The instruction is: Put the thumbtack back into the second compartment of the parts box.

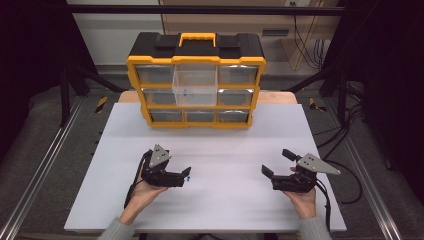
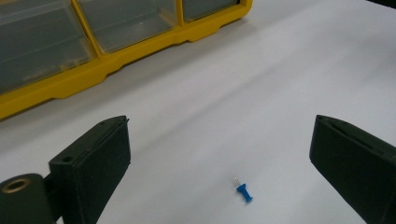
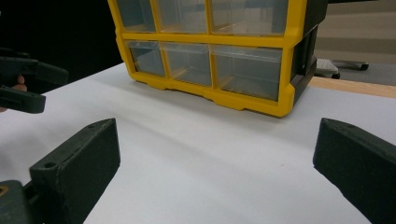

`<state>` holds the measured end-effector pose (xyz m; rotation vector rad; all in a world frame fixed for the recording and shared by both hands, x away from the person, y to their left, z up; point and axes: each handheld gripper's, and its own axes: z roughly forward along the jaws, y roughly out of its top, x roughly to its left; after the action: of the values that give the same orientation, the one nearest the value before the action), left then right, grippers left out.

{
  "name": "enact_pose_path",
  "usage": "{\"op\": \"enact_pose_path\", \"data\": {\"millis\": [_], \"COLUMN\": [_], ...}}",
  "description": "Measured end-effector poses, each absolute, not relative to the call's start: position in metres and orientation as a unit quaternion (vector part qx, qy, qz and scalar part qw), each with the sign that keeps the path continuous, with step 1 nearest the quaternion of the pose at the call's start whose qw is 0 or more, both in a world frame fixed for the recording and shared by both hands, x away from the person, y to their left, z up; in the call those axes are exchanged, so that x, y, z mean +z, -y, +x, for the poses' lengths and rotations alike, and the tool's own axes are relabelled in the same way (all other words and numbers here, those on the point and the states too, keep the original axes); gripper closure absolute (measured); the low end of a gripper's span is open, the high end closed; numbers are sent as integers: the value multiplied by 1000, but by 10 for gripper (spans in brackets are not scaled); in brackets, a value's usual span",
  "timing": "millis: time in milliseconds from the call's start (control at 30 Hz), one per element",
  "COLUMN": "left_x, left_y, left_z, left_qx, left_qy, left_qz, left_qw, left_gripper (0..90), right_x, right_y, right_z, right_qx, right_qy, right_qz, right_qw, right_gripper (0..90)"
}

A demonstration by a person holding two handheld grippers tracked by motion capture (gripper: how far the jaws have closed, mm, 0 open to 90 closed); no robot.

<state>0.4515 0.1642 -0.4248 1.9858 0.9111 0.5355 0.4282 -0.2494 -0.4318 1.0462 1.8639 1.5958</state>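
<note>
Blue push pin (image 2: 243, 192) lies loose on the white tabletop (image 1: 220, 150), point toward the organiser, right between the spread jaws of the left gripper (image 2: 219, 170) in the left gripper view; nothing pinched yet. In the high view the left gripper (image 1: 186, 176) sits low over the table w/ a blue speck at its tips, approx. where the pin lies. Right gripper (image 1: 277, 162) hovers well apart on the other side, jaws also wide, holding nothing; in its own view just bare table and the yellow organiser (image 3: 205, 56) ahead. Organiser stands at the far edge of the table; its clear middle drawer (image 1: 195, 85) is pulled out, w/ a small blue thing inside, too small to tell what. Progress, as a guess: early. Drawer's out, pin is lined up for a grab, but pick, carry to the drawer, drop and prob. pushing the drawer shut are all left. Pin is tiny and flat on the surface, so the pinch needs the jaws right down at table level.
</note>
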Motion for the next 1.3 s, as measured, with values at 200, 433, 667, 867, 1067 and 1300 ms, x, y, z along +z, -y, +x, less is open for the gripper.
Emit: {"op": "enact_pose_path", "data": {"millis": [200,433,667,867,1067,1300], "left_x": [-431,-439,-446,-454,-460,-465], "left_y": [-161,-156,-153,-148,-144,-141], "left_z": [453,453,453,453,452,452], "left_qx": [208,199,192,188,186,186], "left_qy": [-372,-380,-389,-393,-396,-403], "left_qz": [802,807,810,814,819,819], "left_qw": [419,405,395,385,372,364], "left_gripper": [64,87,142,196,272,373], "right_x": [-432,-432,-432,-432,-432,-432], "right_y": [249,249,249,249,250,250], "right_z": [428,428,428,428,428,429], "right_qx": [583,581,583,583,584,583], "right_qy": [-677,-679,-677,-677,-677,-678], "right_qz": [385,383,385,385,383,381], "right_qw": [233,234,231,232,232,236], "right_gripper": [12,12,12,12,12,12]}}
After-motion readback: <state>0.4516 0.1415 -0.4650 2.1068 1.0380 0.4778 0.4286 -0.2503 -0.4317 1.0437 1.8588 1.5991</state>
